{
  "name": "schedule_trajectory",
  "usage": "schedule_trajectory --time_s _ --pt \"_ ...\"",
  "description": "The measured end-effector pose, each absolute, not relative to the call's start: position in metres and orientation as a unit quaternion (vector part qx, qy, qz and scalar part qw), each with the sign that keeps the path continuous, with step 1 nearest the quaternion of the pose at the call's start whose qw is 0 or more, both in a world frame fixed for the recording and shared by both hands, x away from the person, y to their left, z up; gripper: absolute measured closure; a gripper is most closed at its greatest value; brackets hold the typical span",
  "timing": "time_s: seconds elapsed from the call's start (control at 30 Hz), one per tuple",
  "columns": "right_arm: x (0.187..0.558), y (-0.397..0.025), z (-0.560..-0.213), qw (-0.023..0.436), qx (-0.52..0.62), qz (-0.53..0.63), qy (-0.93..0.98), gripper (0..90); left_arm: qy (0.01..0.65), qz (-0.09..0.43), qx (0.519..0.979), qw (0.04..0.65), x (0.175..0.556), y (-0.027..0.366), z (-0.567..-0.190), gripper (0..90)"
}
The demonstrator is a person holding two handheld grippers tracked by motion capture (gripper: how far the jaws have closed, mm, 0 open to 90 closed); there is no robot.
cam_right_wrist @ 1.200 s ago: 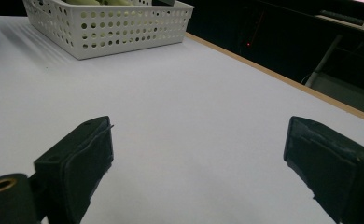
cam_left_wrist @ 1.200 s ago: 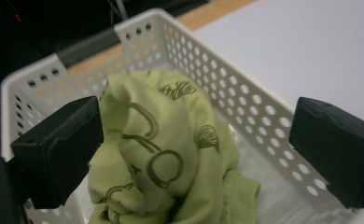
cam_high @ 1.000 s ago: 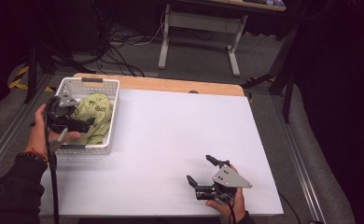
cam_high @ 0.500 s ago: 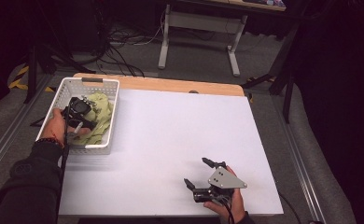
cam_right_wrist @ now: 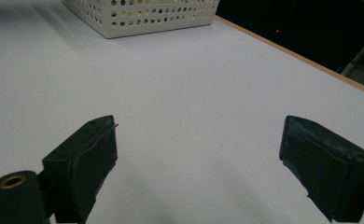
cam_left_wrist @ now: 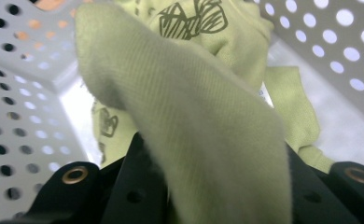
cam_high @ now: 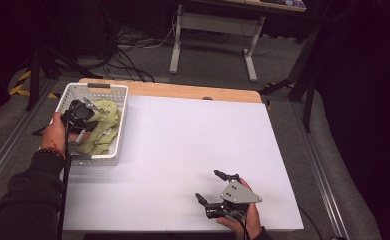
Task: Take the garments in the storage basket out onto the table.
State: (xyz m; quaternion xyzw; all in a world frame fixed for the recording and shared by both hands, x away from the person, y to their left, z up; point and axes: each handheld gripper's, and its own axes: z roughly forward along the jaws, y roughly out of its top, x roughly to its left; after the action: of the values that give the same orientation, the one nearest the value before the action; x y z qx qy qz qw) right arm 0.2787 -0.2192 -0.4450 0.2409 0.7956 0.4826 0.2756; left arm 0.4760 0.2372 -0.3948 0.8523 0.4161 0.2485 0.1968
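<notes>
Yellow-green knit garment [cam_left_wrist: 208, 140], printed, lies crumpled inside the white perforated basket [cam_high: 114, 100]. A fold is pinched in the left gripper [cam_high: 83, 111] jaws. Judged soft, light, limp; bunched folds are best gripped. Right gripper [cam_high: 218, 192], well apart from the basket, is held with jaws spread.

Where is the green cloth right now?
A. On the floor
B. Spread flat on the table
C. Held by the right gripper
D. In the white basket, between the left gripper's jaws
D: the cloth lies in the basket, and the left gripper has a fold between its jaws; the right gripper is open over bare table.
</notes>
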Motion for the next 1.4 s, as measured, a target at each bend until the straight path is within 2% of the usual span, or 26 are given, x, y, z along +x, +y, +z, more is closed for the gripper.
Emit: schedule_trajectory --time_s 0.23,0.3,0.53,0.57,0.7,1.07,1.4 --pt "0.28 -0.221 -0.445 0.279 0.246 0.483 0.793 12.7 0.421 0.27 0.83 0.249 0.468 0.244 -0.375 78.2" --pt "0.28 -0.221 -0.445 0.28 0.248 0.484 0.791 12.8 0.43 0.279 0.81 0.285 0.463 0.245 -0.371 78.4" --pt "0.28 -0.222 -0.444 0.284 0.248 0.484 0.79 12.8 0.448 0.29 0.773 0.342 0.454 0.248 -0.363 79.1" --pt "0.28 -0.222 -0.444 0.285 0.251 0.484 0.788 12.8 0.447 0.29 0.763 0.366 0.45 0.248 -0.36 79.8" --pt "0.281 -0.224 -0.444 0.289 0.255 0.484 0.785 12.8 0.434 0.298 0.75 0.4 0.443 0.247 -0.353 80.0" --pt "0.282 -0.23 -0.442 0.301 0.266 0.488 0.775 13.0 0.412 0.305 0.728 0.456 0.432 0.235 -0.33 80.0" --pt "0.283 -0.235 -0.44 0.308 0.274 0.489 0.769 13.2 0.376 0.309 0.714 0.503 0.418 0.206 -0.301 80.0"
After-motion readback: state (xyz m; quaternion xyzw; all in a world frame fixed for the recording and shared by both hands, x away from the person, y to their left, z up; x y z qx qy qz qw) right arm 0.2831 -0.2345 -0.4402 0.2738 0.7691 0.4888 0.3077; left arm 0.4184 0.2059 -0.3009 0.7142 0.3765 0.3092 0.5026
